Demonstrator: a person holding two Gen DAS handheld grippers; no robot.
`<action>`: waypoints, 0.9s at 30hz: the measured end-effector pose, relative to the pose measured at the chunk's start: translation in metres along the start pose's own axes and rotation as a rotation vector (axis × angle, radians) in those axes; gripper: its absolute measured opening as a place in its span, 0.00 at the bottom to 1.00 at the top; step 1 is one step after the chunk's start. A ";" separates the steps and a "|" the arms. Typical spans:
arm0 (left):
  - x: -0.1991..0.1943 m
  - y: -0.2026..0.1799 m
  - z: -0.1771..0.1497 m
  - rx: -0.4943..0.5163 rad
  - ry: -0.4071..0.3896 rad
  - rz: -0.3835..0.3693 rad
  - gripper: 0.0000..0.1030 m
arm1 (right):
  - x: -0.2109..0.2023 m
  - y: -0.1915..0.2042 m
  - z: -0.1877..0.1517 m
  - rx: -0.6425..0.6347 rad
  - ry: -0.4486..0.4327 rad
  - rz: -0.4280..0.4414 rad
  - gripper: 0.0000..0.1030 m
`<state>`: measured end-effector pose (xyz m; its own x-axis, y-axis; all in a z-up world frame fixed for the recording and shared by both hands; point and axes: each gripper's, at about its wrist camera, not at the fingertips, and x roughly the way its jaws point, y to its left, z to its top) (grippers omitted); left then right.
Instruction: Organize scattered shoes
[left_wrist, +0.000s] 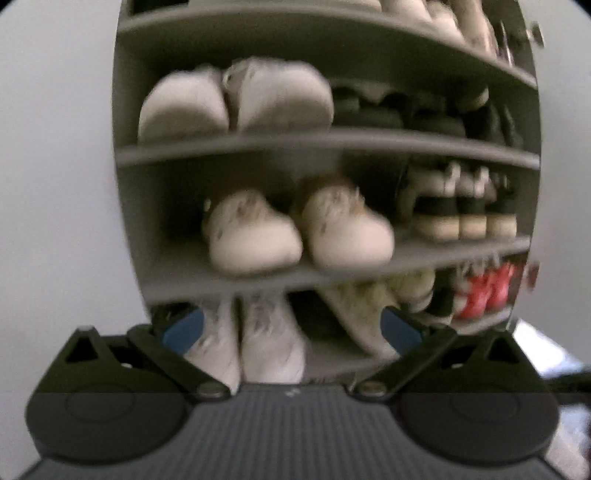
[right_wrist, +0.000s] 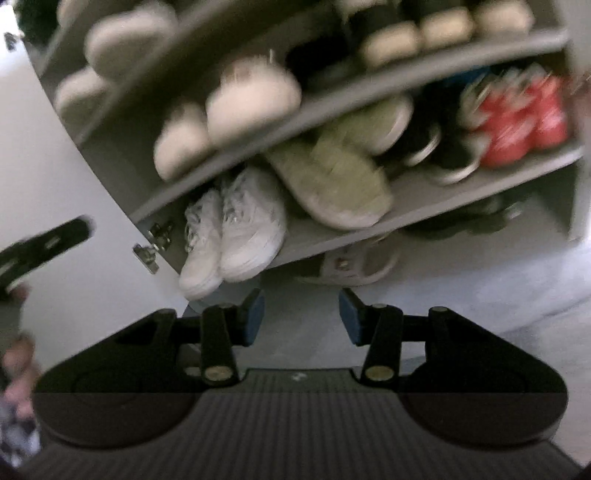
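Observation:
A grey shoe cabinet (left_wrist: 229, 142) fills both views, its shelves full of pairs. A white sneaker pair (right_wrist: 229, 236) stands at the left end of a low shelf, beside green slip-ons (right_wrist: 332, 177) that lie askew. My left gripper (left_wrist: 291, 328) is open wide in front of the white sneakers (left_wrist: 258, 332), with nothing between its blue pads (left_wrist: 183, 328). My right gripper (right_wrist: 302, 317) hangs below the sneakers' toes, partly open and holding nothing. A grey shoe (right_wrist: 354, 266) lies under that shelf, just past its fingertips.
Cream shoes (left_wrist: 295, 225), white slippers (left_wrist: 236, 99), black shoes (left_wrist: 406, 107) and red sneakers (left_wrist: 484, 291) fill other shelves. The white cabinet door (left_wrist: 55, 184) stands open at left on metal hinges (right_wrist: 155, 240). A hand (right_wrist: 14, 354) with a black tool shows at the left edge.

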<state>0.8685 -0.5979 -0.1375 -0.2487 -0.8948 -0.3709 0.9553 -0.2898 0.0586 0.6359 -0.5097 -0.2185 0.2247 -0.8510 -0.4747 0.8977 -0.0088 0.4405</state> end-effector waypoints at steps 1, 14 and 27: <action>-0.001 -0.007 0.021 0.003 0.040 -0.035 1.00 | -0.029 0.011 0.007 0.001 -0.011 -0.044 0.47; -0.134 -0.039 0.226 0.052 0.275 -0.054 1.00 | -0.240 0.160 0.134 0.073 -0.010 -0.122 0.47; -0.337 -0.045 0.449 0.064 0.403 0.084 1.00 | -0.494 0.257 0.269 0.009 0.120 -0.195 0.48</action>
<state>0.8375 -0.4361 0.4011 -0.0756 -0.7152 -0.6948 0.9547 -0.2531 0.1567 0.6538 -0.2329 0.3341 0.0910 -0.7642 -0.6385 0.9254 -0.1719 0.3377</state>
